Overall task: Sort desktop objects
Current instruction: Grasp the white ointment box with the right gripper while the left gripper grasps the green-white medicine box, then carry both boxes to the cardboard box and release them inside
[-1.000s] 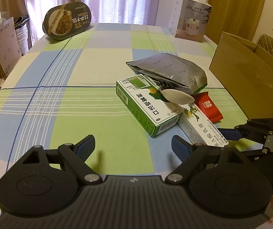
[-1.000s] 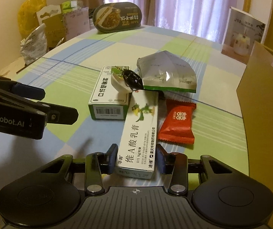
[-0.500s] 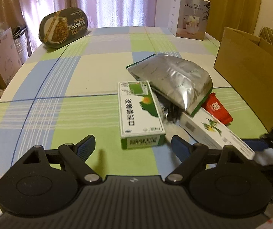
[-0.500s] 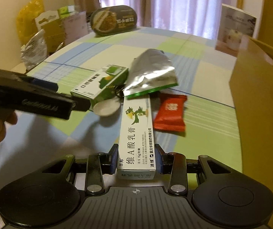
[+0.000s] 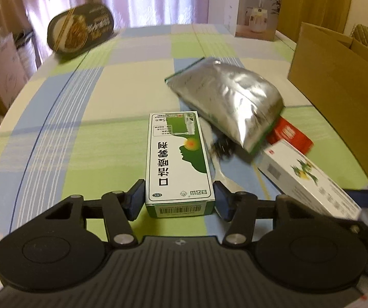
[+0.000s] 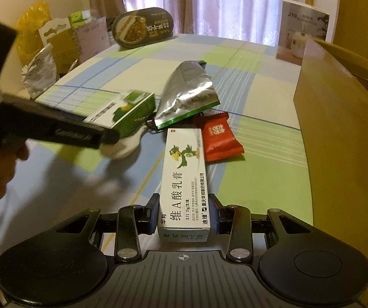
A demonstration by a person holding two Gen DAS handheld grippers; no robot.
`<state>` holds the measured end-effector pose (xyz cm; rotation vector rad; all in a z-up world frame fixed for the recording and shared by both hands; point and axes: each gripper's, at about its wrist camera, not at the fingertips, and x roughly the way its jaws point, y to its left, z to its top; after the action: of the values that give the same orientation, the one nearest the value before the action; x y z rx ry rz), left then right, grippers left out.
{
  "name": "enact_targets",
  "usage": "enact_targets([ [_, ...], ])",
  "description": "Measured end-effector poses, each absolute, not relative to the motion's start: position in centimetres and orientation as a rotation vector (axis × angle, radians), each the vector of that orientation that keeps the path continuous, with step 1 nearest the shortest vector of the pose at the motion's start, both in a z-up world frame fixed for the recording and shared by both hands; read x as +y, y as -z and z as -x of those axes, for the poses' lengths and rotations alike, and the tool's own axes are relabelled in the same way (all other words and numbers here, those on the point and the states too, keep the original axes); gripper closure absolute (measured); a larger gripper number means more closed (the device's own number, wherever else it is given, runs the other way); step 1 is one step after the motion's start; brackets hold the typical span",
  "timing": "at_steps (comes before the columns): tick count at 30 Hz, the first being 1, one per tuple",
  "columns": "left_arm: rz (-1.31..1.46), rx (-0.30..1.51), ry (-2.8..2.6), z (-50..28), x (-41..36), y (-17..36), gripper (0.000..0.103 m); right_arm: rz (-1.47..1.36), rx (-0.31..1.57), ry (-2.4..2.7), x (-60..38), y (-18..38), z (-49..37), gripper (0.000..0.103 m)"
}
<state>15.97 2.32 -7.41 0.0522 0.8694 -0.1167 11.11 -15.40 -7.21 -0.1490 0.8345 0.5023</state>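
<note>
Your left gripper point(image 5: 179, 199) was closed to the width of the green-and-white medicine box point(image 5: 178, 164), its blue pads point(image 5: 135, 199) pressed against the near end of the box's two long sides, so that the box ran straight forward from between them; from the right wrist view that box appeared tilted with its far end raised off the bench point(image 6: 250, 177). Your right gripper point(image 6: 184, 217) was narrowed on the long white ointment box point(image 6: 184, 179) with the green parrot, both fingers flat against its near end and the box pointing ahead along them. Just beyond the ointment box's far end lay the red snack packet point(image 6: 218, 137), touching or nearly touching its right corner. A white spoon point(image 6: 122, 147) lay on the checked cloth beneath the green box, partly hidden by your left gripper. Behind these sat the silver foil pouch point(image 5: 225, 102), its lower edge overlapping the red packet. The open cardboard box point(image 6: 343, 138) stood along the right edge, and the dark oval food tub point(image 6: 142, 28) leaned at the far end.
</note>
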Motion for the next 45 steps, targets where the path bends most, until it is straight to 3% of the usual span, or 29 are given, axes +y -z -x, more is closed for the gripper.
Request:
enact_targets([
  [10,-0.07,0.932,0.131,-7.8,1.6,6.4,0.052,0.135,0.846,-0.492,-16.7,6.2,-6.8,0.067],
  [30,-0.124,0.95,0.133,-12.1,1.3,8.1,0.048,0.192,0.851,-0.481,-15.6,7.4,-8.2,0.067],
  [34,-0.115,0.952,0.13,-11.8,1.6,8.2,0.052,0.181,0.871,-0.475,-15.6,7.9,-8.8,0.067],
  [45,-0.082,0.889,0.105,-9.9,2.7,5.6,0.053,0.138,0.805,-0.458,-16.2,5.2,-7.7,0.068],
])
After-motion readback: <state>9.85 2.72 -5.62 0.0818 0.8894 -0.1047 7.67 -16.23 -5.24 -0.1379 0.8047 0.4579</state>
